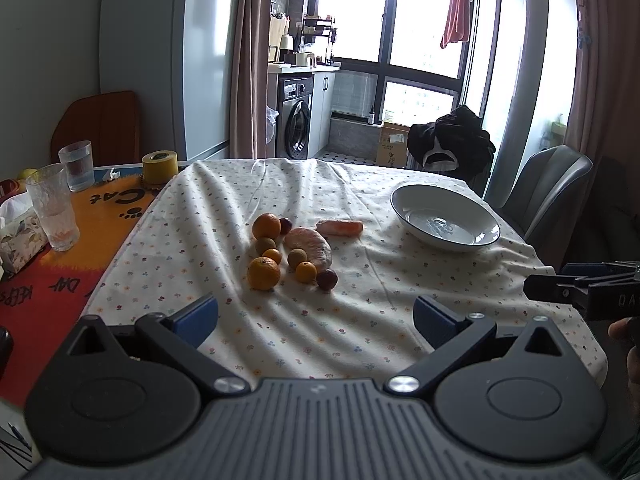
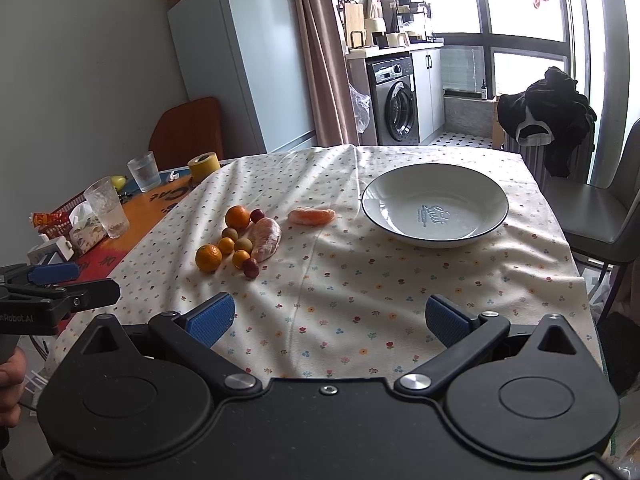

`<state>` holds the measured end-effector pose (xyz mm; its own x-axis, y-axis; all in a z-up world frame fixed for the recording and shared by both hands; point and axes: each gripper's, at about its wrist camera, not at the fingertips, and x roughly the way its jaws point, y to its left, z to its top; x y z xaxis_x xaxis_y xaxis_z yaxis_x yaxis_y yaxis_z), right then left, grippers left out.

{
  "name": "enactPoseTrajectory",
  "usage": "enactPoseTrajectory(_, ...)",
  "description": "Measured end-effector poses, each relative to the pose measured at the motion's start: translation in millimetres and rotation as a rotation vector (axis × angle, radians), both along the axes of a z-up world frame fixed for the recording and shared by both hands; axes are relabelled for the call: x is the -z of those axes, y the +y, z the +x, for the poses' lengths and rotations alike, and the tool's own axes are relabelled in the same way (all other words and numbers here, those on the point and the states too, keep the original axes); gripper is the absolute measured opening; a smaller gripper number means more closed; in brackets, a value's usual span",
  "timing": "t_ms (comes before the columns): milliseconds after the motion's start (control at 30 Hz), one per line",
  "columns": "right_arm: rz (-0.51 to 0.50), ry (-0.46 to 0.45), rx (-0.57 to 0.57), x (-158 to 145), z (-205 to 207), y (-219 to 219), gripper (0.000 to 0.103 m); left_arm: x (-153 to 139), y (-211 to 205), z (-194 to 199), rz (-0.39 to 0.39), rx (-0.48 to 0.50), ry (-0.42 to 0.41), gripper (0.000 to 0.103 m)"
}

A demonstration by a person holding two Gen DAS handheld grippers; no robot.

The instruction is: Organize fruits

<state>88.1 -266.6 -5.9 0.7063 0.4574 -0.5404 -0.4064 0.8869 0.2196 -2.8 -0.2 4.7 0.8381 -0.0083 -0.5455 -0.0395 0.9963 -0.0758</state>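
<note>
Fruits (image 2: 240,240) lie in a loose cluster on the flowered cloth (image 2: 360,300), toward the left half of the worktop and about midway between its near and far edges: two larger oranges (image 2: 208,258), a few small orange ones, some brownish round ones, two dark red ones and a peeled pale-orange piece (image 2: 266,239) in the middle of them. One more orange-pink piece (image 2: 312,216) lies apart, between the cluster and the white bowl (image 2: 436,240). That bowl stands toward the far right corner and holds nothing, so by my reading none of the sorting is done yet; every piece seems left to move, presumably into the bowl.

Both tools hover over the near edge, well short of the fruit. The left gripper (image 1: 316,320) has its blue fingers (image 1: 198,318) spread wide with nothing between them, and the right gripper (image 2: 330,318) is likewise spread and empty. Each shows in the other's view at the side, held by a hand.
</note>
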Motion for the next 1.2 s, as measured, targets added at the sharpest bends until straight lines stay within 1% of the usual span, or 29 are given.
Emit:
enactPoseTrajectory(467,-0.015,0.002,-0.002,2,3,-1,0.103,3,6,1,0.003,0.002,0.000,0.103)
enactPoseTrajectory(700,0.007,0.005,0.002,8,8,1,0.103,11,9,7,0.008,-0.010,0.009,0.103)
enactPoseTrajectory(833,0.007,-0.001,-0.017,11,14,5,0.103,15,13,14,0.007,-0.017,0.012,0.103)
enactPoseTrajectory(1000,0.026,0.015,-0.040,17,24,12,0.103,21,15,21,0.030,-0.038,0.010,0.103)
enactPoseTrajectory(1200,0.033,0.031,-0.074,24,34,26,0.103,31,24,32,-0.001,-0.047,0.021,0.102)
